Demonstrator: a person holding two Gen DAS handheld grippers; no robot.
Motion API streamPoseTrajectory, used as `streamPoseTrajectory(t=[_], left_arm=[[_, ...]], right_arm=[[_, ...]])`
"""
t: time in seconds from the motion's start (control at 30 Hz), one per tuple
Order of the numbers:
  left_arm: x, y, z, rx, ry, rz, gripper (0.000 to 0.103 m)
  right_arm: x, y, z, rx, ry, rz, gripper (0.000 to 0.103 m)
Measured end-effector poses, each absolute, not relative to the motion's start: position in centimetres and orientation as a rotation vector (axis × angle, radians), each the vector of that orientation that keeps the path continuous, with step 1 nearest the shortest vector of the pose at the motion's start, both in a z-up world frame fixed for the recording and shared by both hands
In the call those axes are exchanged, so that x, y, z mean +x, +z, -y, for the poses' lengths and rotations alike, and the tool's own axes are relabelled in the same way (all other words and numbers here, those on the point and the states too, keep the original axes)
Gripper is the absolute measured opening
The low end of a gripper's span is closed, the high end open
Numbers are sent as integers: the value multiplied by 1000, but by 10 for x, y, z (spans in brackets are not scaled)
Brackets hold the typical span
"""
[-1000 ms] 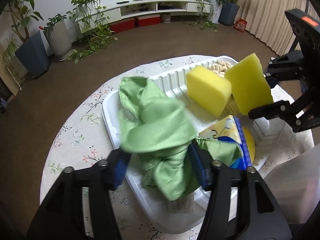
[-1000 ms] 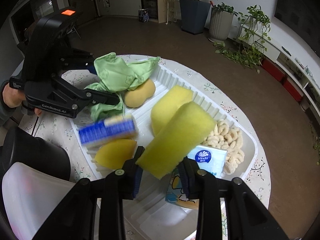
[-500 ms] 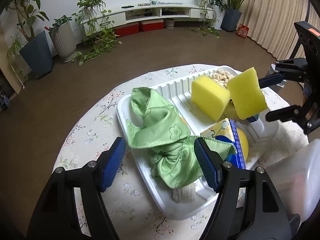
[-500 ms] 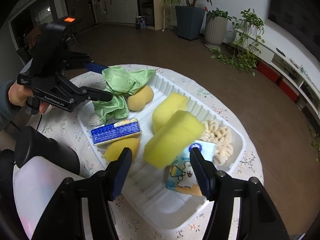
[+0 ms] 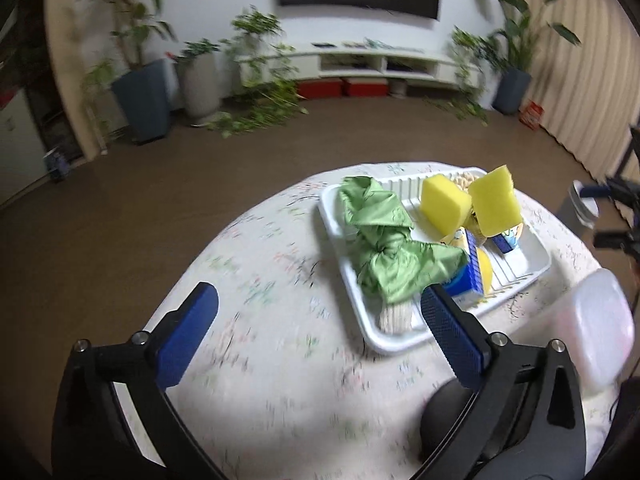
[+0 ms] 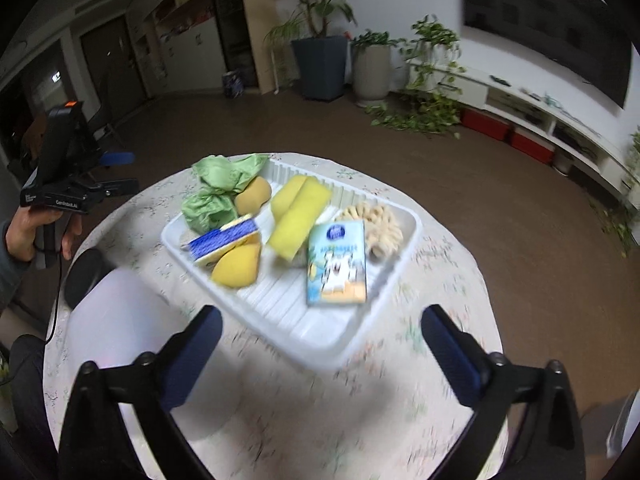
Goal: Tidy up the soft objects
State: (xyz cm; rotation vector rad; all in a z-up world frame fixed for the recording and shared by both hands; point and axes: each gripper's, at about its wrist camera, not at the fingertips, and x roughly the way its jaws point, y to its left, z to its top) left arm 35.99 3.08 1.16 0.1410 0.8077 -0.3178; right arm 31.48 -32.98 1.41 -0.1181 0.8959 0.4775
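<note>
Sponges (image 6: 299,216), two yellow blocks leaning together, sit mid-tray (image 6: 344,336) on the round table (image 6: 440,272), with a green cloth (image 5: 384,248) bunched at one end, a blue-topped sponge (image 6: 224,240) over a yellow wedge (image 6: 236,268), a tissue pack (image 6: 337,264) and a pale knobbly piece (image 6: 378,228) at the far side. Left gripper (image 5: 316,312) and right gripper (image 6: 320,334) both hang above the table with jaws opening wide and nothing between them.
</note>
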Motion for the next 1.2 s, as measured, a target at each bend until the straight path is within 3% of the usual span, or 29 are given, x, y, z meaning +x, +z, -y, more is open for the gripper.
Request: streamPoseTrajectory(t=[0.2,0.47,0.67,1.2], left_arm=[[287,31,-42,49,-192,-734,103],[182,43,-13,63,-176,-621,103],[126,32,10,18,-189,-665,103],[62,48,46,60,-115,-600,103]], right_arm=[[237,21,327,-179,281,-840,103],[141,26,306,-34,157,-769,103],[83,23,283,84,67,-727,103],[28,55,232,-9,-41,-554,103]])
